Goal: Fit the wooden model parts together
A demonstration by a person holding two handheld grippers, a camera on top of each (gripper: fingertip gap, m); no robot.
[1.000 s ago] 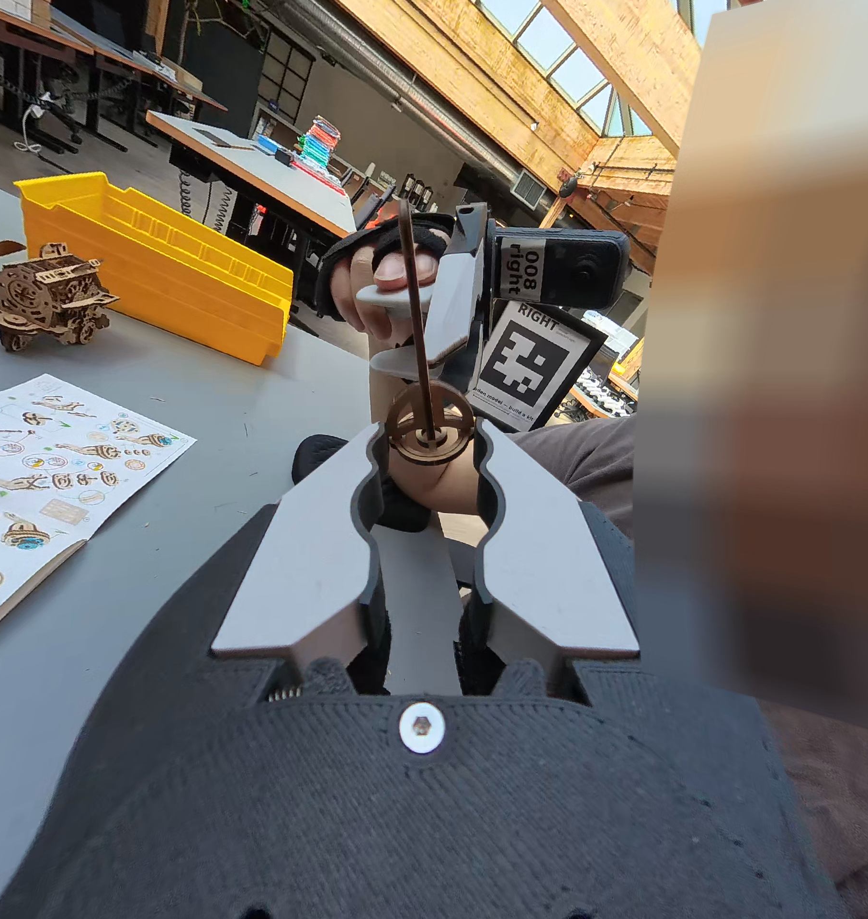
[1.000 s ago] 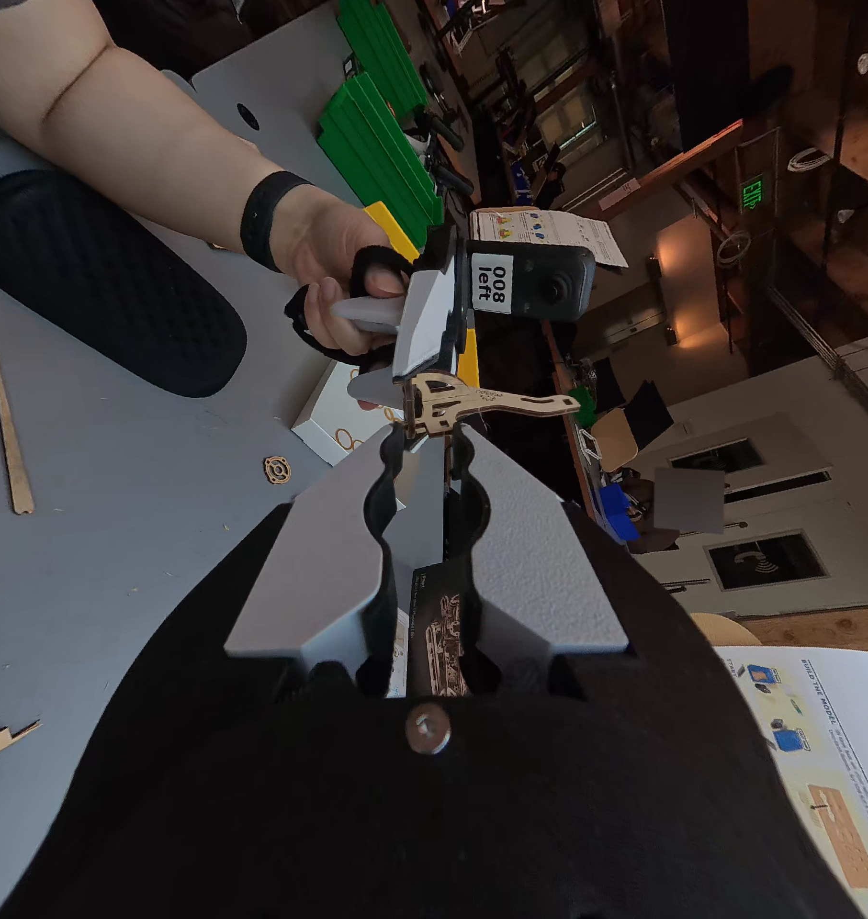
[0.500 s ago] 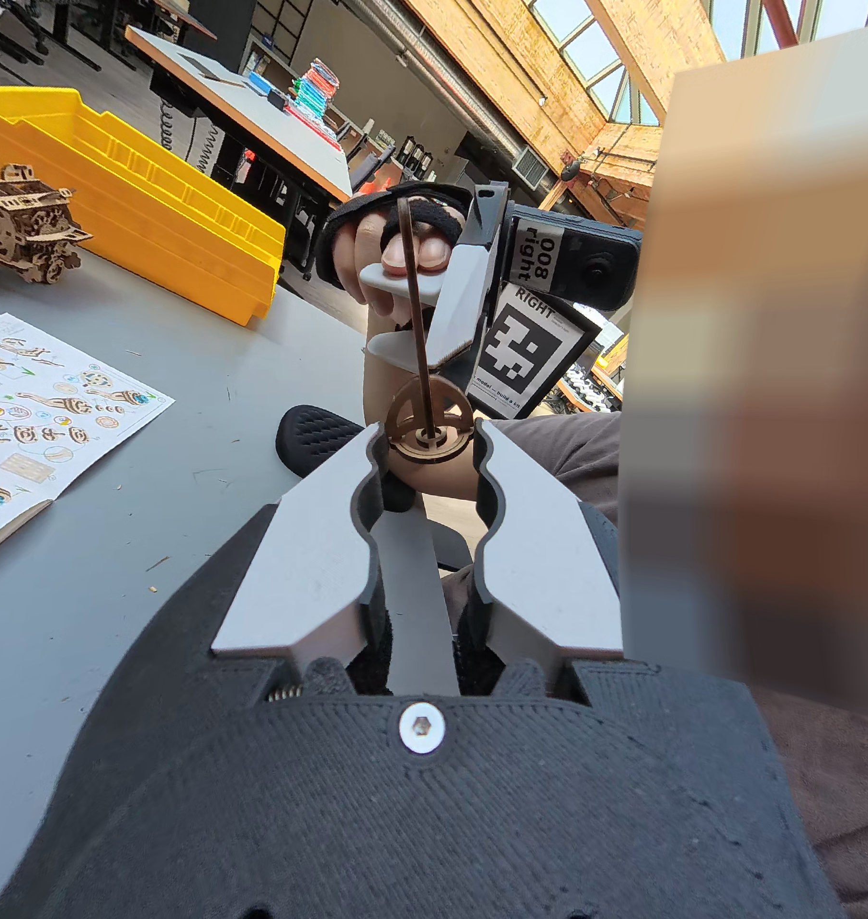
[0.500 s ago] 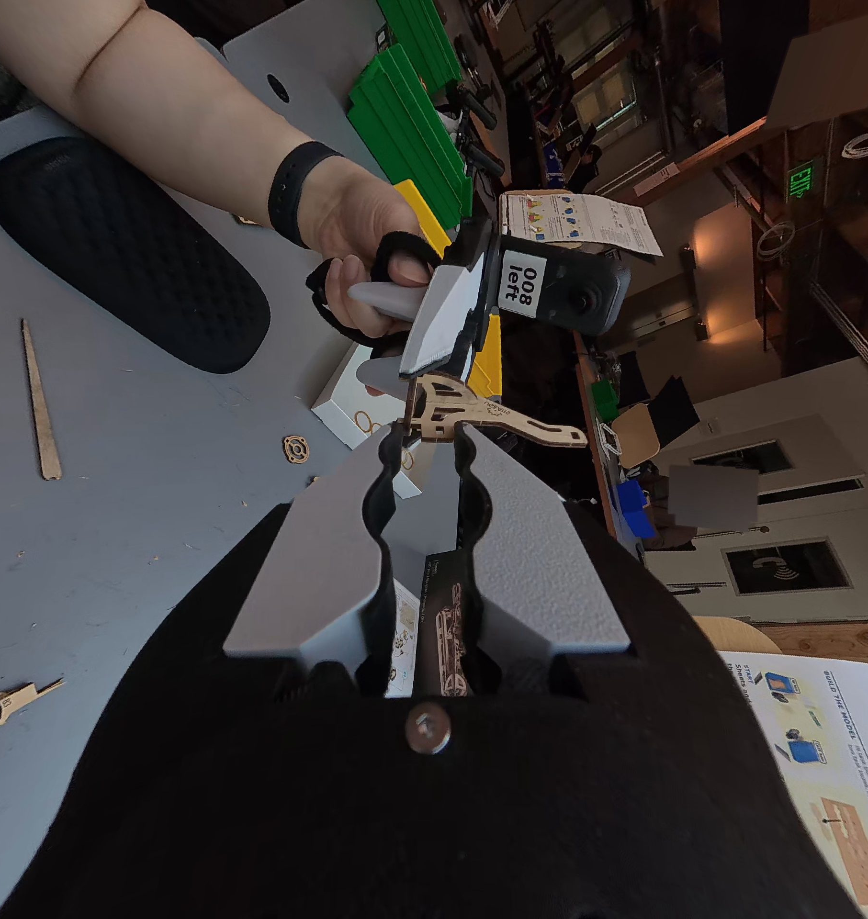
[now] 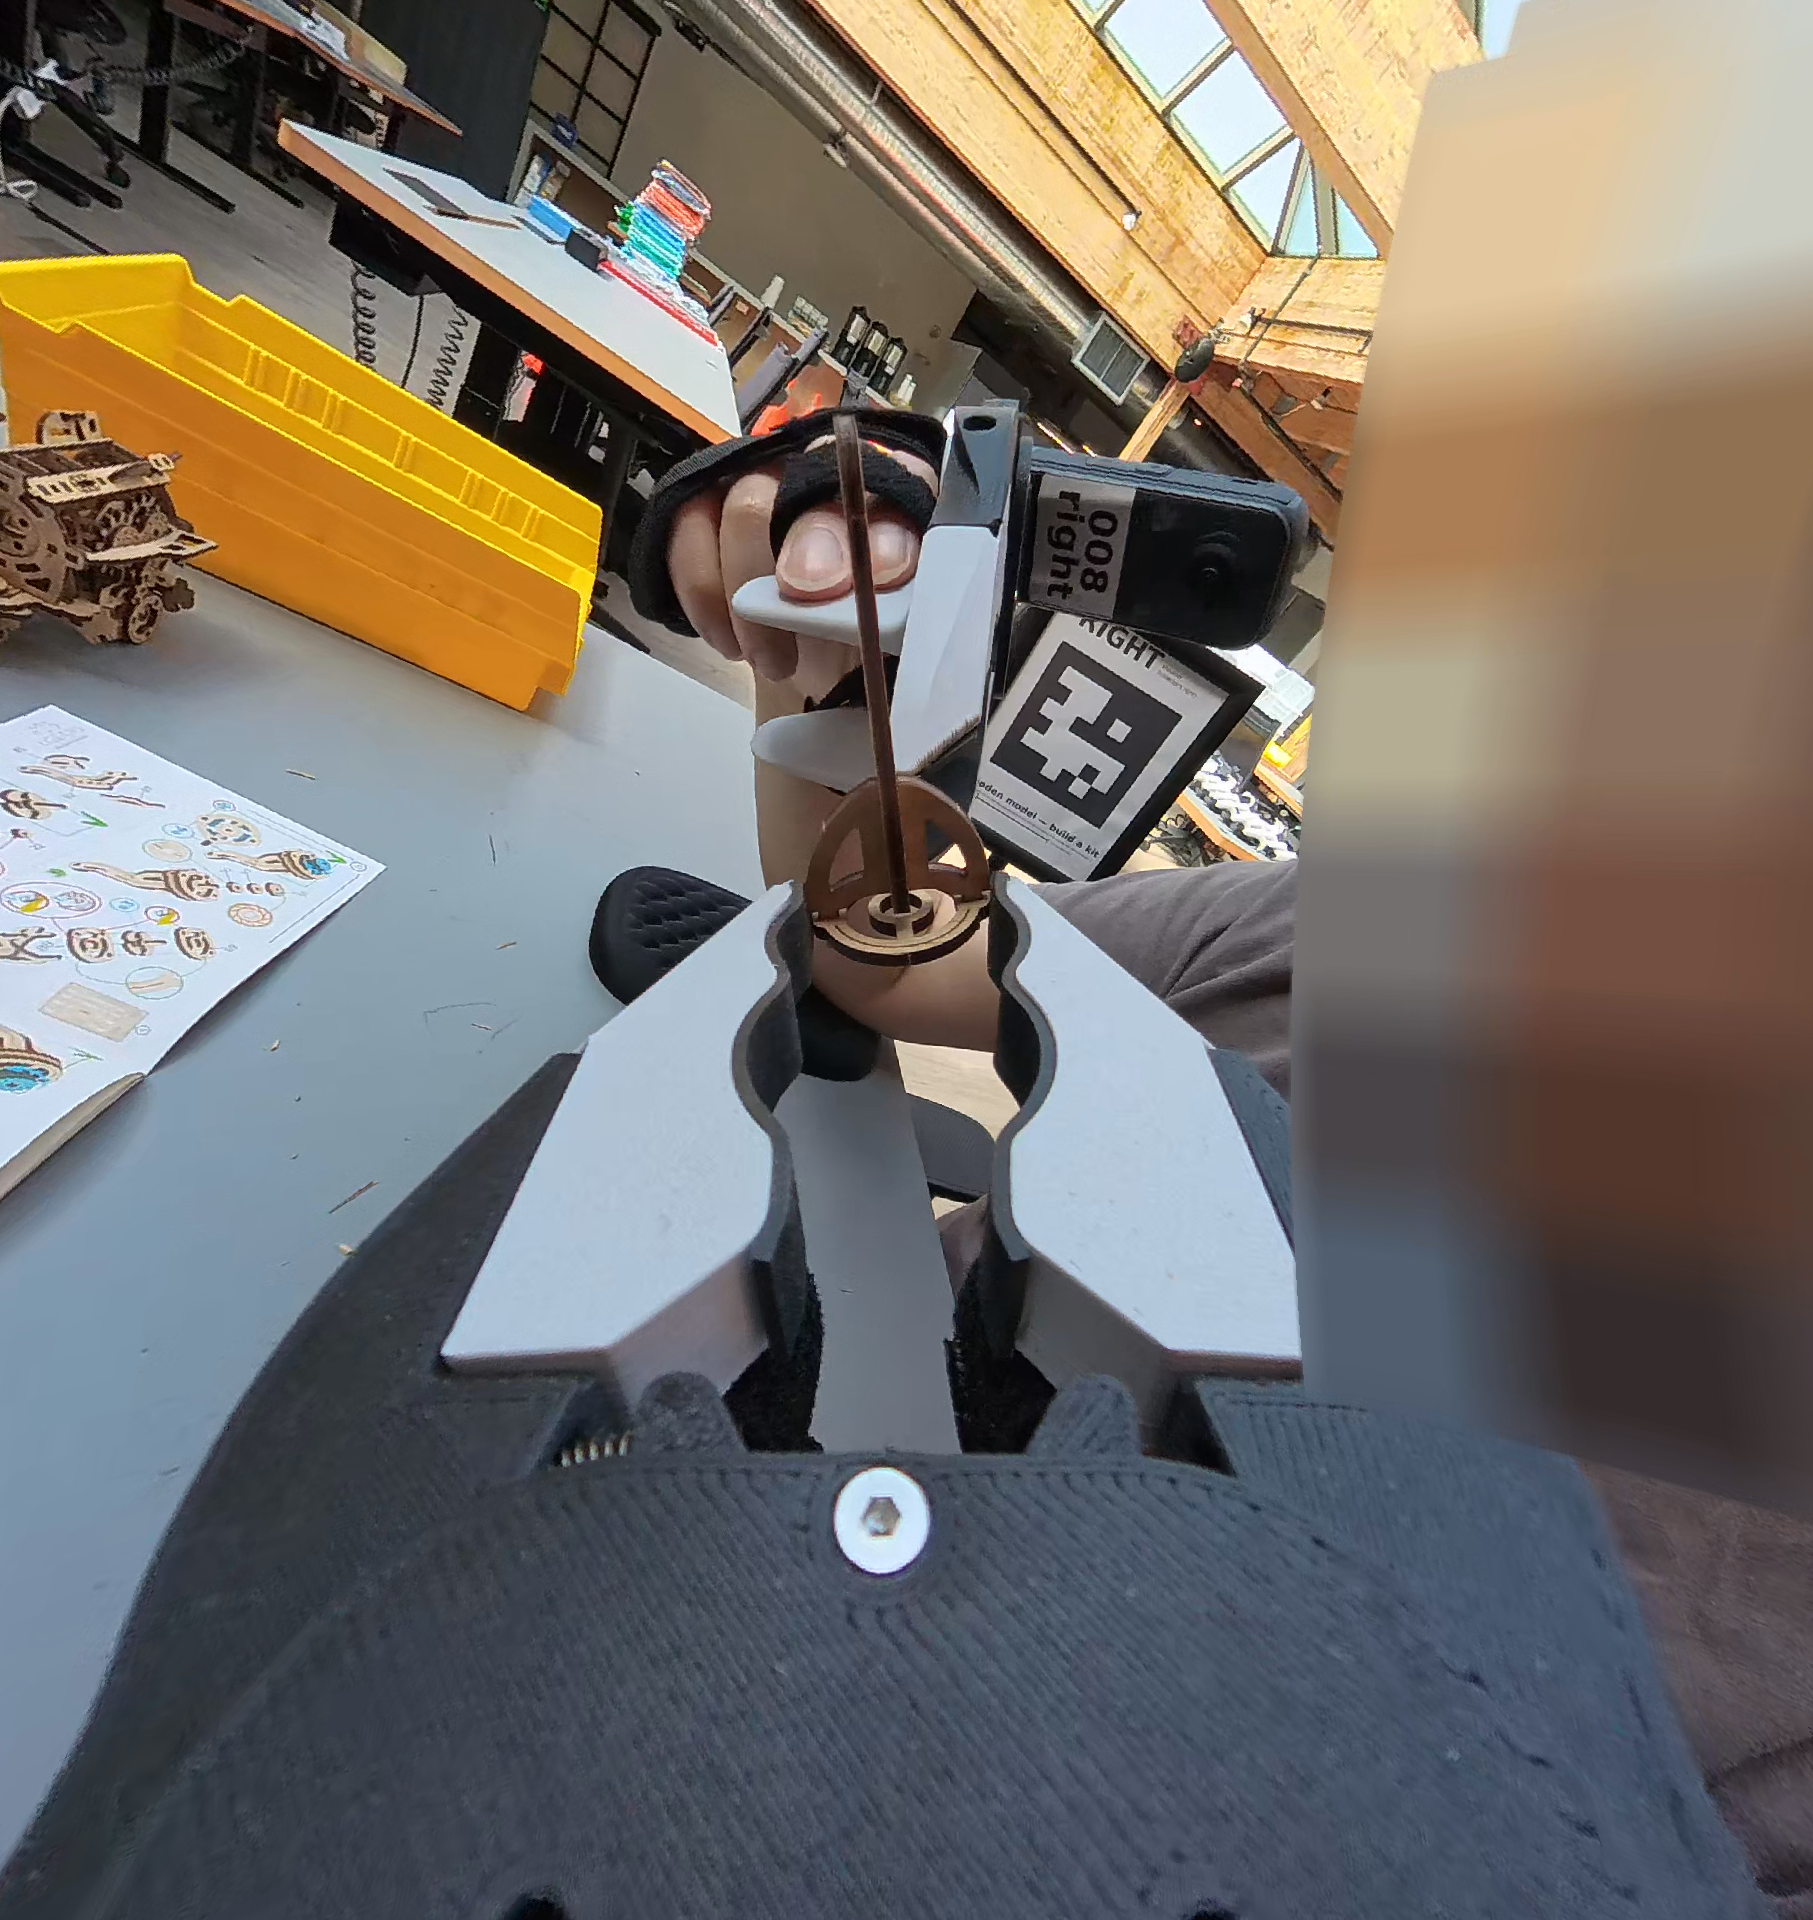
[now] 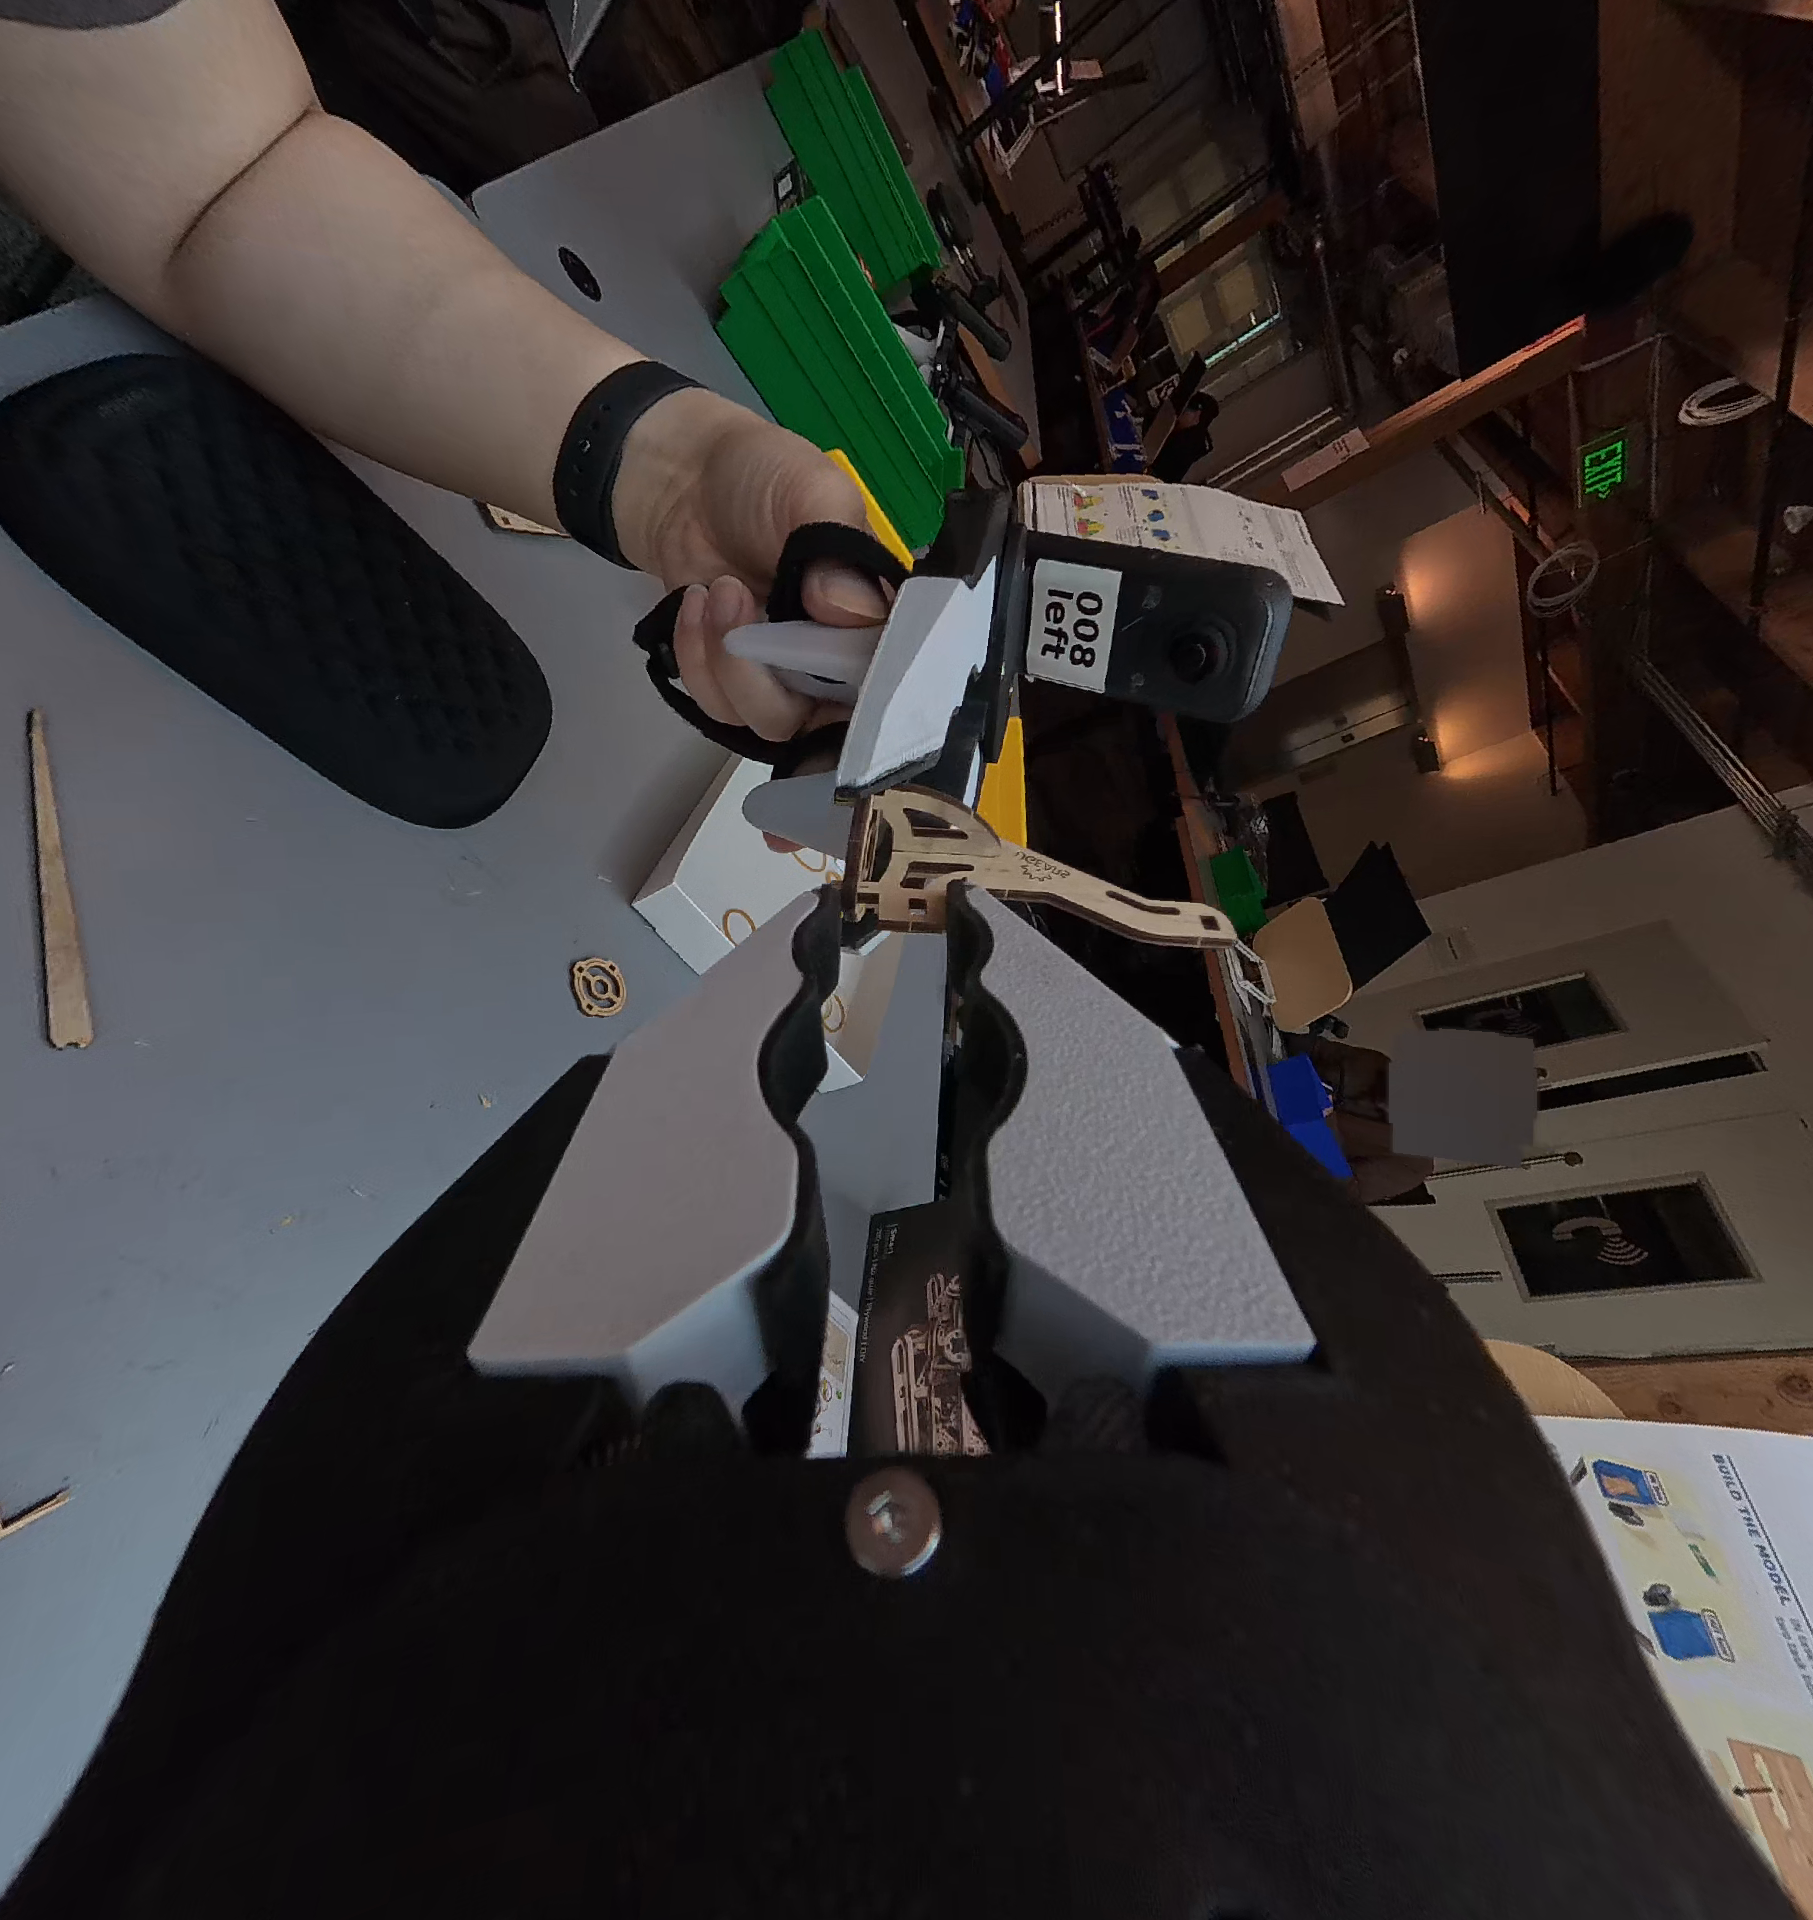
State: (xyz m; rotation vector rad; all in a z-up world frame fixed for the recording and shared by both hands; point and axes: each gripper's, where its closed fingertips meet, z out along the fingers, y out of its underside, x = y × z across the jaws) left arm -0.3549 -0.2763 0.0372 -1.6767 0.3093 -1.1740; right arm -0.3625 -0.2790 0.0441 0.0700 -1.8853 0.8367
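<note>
In the left wrist view my left gripper (image 5: 897, 914) is shut on a round wooden disc (image 5: 897, 920) held above the grey table (image 5: 466, 790). A flat wooden arm part (image 5: 866, 623) stands up from the disc's centre, seen edge-on as a thin dark strip. Behind it is the right gripper (image 5: 959, 613) in a person's hand. In the right wrist view my right gripper (image 6: 886, 904) is shut on that flat arm part (image 6: 1037, 883), whose long end points right. The left gripper (image 6: 923, 686) is just beyond it, tips at the same joint.
A yellow bin (image 5: 289, 447), a finished wooden model (image 5: 60, 540) and an instruction sheet (image 5: 102, 904) are on the left. A black pad (image 6: 247, 582), a wooden stick (image 6: 55, 883), a loose wooden ring (image 6: 597, 987), a white box (image 6: 715, 883) and a booklet (image 6: 1733, 1662) lie on the table.
Both grippers keep their hold on the joined parts. The pair has shifted and tilted a little, so the disc shows more of its face and the arm's long end dips lower.
</note>
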